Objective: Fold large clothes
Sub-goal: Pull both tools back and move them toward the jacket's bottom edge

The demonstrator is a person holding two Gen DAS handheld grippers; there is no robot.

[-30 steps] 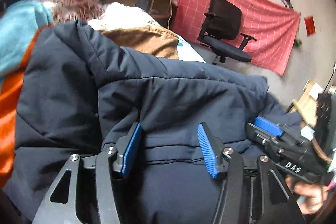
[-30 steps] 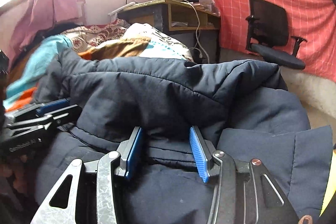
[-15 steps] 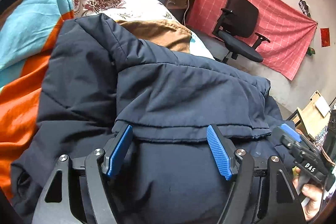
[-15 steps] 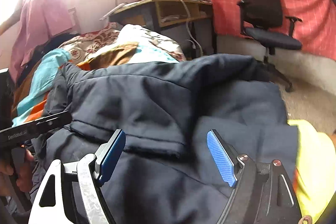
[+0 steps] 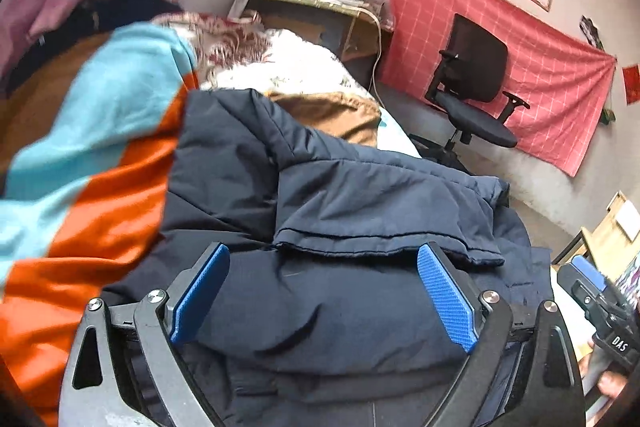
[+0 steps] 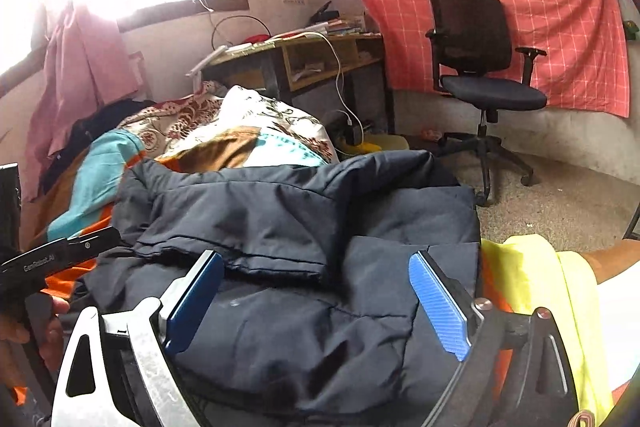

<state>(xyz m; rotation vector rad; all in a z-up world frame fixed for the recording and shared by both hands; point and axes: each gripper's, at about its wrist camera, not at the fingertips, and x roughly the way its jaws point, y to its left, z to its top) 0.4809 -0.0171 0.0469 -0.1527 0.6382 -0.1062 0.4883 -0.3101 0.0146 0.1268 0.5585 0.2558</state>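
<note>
A dark navy padded jacket [image 5: 360, 195] lies folded over itself on the bed, its hem edge lying across the lower layer. It also shows in the right wrist view [image 6: 280, 211]. My left gripper [image 5: 322, 271] is open and empty, jaws wide, just above the jacket's near part. My right gripper [image 6: 316, 279] is also open and empty, over the jacket's right side. The right gripper [image 5: 592, 291] shows at the right edge of the left wrist view; the left gripper [image 6: 60, 255] shows at the left of the right wrist view.
The jacket rests on a striped blue, orange and brown blanket [image 5: 100, 147] on the bed. A yellow cloth [image 6: 532, 275] lies right of the jacket. A desk [image 6: 304, 63], a black office chair [image 6: 480, 67] and a red wall cloth [image 6: 560, 7] stand beyond.
Both grippers opened and let go of the jacket's folded edge, then drew back toward me. The folded layer now lies flat on the lower part.
</note>
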